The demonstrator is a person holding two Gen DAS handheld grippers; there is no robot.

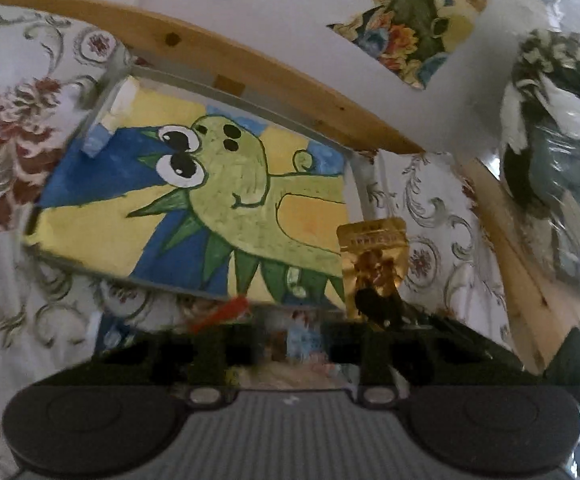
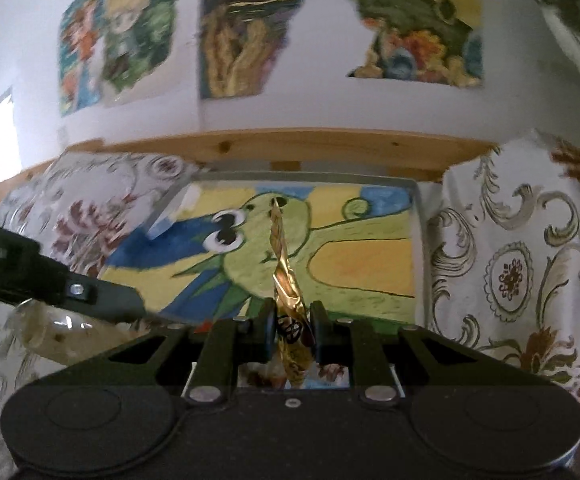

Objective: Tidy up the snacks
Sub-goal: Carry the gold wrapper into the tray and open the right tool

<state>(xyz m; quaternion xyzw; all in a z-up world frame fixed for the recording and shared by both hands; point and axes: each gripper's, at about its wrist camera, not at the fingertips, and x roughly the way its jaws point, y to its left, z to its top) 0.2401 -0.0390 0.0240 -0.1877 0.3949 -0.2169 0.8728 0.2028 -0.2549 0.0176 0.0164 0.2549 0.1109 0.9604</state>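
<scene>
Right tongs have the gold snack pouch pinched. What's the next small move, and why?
Probably carry the gold snack pouch forward over the tray with the dinosaur painting and lower it before opening. The right tongs are shut on the pouch's lower edge, it hangs in the air, and the tray floor ahead looks bare.

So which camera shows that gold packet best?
The left wrist view: the gold packet faces it flat, label side on. The right wrist view shows it edge-on, a thin twisted strip pinched in the right gripper.
</scene>
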